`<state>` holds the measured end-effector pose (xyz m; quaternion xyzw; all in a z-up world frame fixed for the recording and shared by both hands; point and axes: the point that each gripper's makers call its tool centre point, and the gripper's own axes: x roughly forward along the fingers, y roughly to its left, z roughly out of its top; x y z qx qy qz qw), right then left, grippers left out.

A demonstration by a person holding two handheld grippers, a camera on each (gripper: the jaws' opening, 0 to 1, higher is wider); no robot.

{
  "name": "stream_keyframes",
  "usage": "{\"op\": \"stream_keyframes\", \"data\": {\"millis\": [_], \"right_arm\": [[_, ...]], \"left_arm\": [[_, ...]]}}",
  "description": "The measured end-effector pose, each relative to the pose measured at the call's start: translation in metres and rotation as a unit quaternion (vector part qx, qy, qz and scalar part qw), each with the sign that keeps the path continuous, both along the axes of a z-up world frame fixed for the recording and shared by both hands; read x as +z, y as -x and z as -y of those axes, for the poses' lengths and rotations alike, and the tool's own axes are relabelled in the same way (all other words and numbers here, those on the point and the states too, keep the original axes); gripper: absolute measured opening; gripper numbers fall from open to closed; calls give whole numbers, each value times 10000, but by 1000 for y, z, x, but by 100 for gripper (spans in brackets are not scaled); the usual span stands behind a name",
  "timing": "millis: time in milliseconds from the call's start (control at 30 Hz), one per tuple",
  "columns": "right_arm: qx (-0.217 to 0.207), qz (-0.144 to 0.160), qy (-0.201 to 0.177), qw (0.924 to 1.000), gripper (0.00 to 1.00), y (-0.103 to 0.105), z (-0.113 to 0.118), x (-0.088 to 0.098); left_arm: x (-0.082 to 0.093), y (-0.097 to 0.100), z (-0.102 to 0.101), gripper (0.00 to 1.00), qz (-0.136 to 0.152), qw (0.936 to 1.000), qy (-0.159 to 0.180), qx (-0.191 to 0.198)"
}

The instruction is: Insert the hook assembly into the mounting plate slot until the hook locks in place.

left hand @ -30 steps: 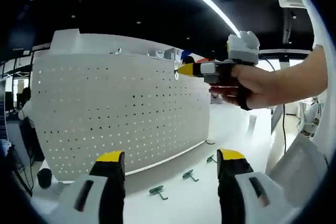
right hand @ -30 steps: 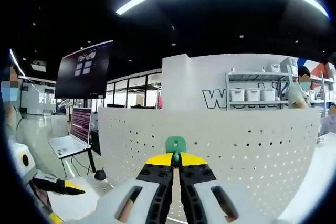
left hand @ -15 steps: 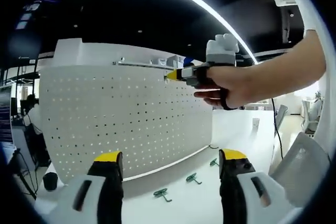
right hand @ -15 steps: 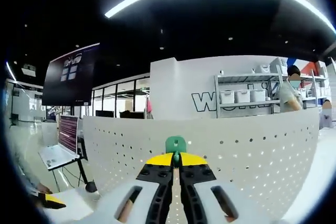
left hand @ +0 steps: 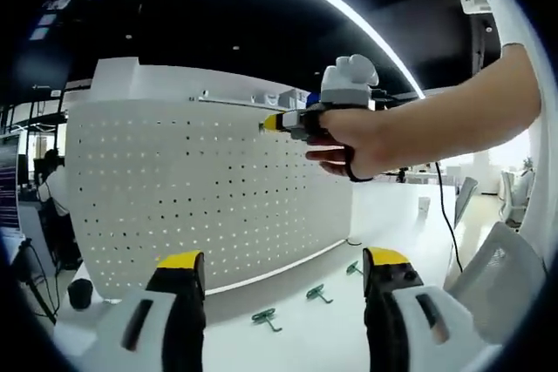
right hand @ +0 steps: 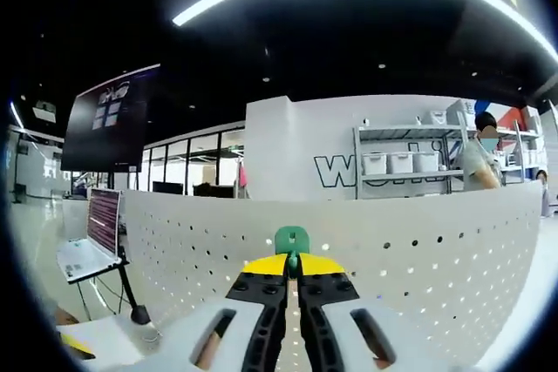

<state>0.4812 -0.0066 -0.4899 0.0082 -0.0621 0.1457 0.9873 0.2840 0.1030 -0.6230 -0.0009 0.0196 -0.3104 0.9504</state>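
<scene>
Holding the green hook (right hand: 291,240) pinched in its tips near the pegboard's (left hand: 209,189) top row, the right claw (right hand: 292,260) should square it to a hole before pressing, while the left claw (left hand: 283,260) waits wide open above the table (left hand: 305,333) and spare hooks (left hand: 264,317).

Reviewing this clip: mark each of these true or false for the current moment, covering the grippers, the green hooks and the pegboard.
1. The right gripper is shut on a green hook. True.
2. The left gripper holds a hook. False: its jaws stand open with nothing between them.
3. Spare hooks lie on the white table before the pegboard. True.
4. The pegboard lies flat on the table. False: it stands upright.
5. In the left gripper view, the right gripper is near the pegboard's bottom edge. False: near its top edge.
</scene>
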Motion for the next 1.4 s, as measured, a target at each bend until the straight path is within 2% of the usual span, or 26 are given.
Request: {"op": "stream_keyframes", "data": {"millis": [100, 300, 733, 1067, 1100, 1400], "right_arm": [[-9, 23, 139, 9999, 1, -6, -4, 1], [-26, -72, 110, 9999, 1, -14, -6, -2], [-161, -201, 28, 9997, 1, -16, -2, -12], [-598, -259, -149, 9978, 1, -23, -5, -14], [-603, -242, -56, 9979, 1, -23, -5, -13], [-699, -362, -138, 9968, 2, -23, -4, -14]], "left_arm": [[0, -1, 0, 76, 9, 10000, 25, -2], [-1, -3, -4, 75, -55, 9999, 83, 42], [-4, -4, -5, 74, -106, 9999, 102, 49], [-5, -6, -9, 73, -109, 9998, 141, 133], [-6, -7, -11, 73, -124, 9997, 145, 159], [-6, -7, -11, 71, -159, 9996, 185, 150]]}}
